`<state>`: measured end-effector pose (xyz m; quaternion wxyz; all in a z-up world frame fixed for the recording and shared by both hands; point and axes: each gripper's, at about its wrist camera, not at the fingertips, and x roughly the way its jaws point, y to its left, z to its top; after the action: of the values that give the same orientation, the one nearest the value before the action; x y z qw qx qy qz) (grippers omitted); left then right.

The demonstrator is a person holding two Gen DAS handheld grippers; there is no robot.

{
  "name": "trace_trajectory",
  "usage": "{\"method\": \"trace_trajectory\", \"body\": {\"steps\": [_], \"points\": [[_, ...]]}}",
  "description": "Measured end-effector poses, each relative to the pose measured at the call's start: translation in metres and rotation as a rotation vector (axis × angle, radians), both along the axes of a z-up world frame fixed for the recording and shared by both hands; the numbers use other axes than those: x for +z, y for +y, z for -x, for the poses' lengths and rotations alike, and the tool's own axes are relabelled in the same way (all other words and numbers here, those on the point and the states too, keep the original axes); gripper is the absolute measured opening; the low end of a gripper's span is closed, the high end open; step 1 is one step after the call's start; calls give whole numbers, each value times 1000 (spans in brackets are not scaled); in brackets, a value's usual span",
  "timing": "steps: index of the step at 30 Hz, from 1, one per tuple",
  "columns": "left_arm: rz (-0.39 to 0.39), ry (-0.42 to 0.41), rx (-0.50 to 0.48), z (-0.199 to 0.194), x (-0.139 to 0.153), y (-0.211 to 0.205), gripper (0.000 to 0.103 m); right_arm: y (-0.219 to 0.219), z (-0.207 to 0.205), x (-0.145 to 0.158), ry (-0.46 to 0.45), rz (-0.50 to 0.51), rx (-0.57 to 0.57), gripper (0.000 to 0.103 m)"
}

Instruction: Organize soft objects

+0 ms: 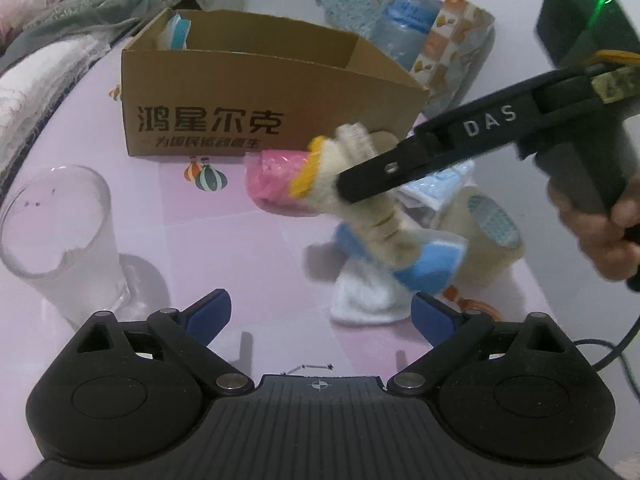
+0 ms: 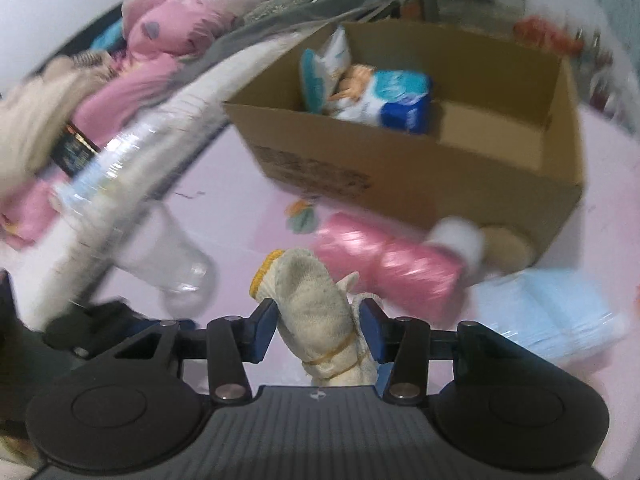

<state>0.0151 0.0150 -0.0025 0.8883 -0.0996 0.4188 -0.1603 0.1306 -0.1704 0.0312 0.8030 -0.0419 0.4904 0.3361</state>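
Note:
My right gripper (image 2: 318, 330) is shut on a rolled cream work glove (image 2: 316, 316) with a yellow cuff, bound by a rubber band. In the left wrist view the right gripper (image 1: 348, 188) holds that glove (image 1: 360, 184) above the pink table, in front of the open cardboard box (image 1: 260, 92). The box (image 2: 420, 176) holds soft tissue packs (image 2: 384, 96). My left gripper (image 1: 322, 314) is open and empty, low over the table. A blue-and-white soft cloth item (image 1: 384, 284) lies just beyond its right finger. A pink roll (image 1: 276, 180) lies by the box.
A clear glass (image 1: 60, 236) stands at the left. A tape roll (image 1: 488, 232) and a pack of blue masks (image 2: 552, 320) lie at the right. Clothes and bedding (image 2: 152, 40) pile beyond the table's left edge. A plastic bottle (image 2: 112, 168) lies at the left.

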Motion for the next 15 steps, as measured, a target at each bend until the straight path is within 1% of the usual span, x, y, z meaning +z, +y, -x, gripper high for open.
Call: {"method": "trace_trajectory", "body": {"steps": [3,6,7,9,11,12,13,15], "points": [[44,26,-1,0,-3,7,97,9,-2,-9,126,-84,-12,47],[89,65,6,-1,-9,13,96,20,-6,-28,234,-136,-49,46],[96,75,10,-3,-11,15,95,22,-7,-33,251,-144,-61,46],[86,88,32,-6,-15,16,92,26,-11,-45,315,-192,-89,46],[74,104,50,-10,-19,16,86,28,-14,-54,377,-243,-112,46],[71,113,57,-11,-21,16,83,28,-16,-57,402,-273,-121,46],[75,123,60,-13,-22,17,83,27,-18,-59,417,-288,-127,47],[98,142,65,-14,-25,20,82,22,-19,-54,413,-314,-129,47]]}}
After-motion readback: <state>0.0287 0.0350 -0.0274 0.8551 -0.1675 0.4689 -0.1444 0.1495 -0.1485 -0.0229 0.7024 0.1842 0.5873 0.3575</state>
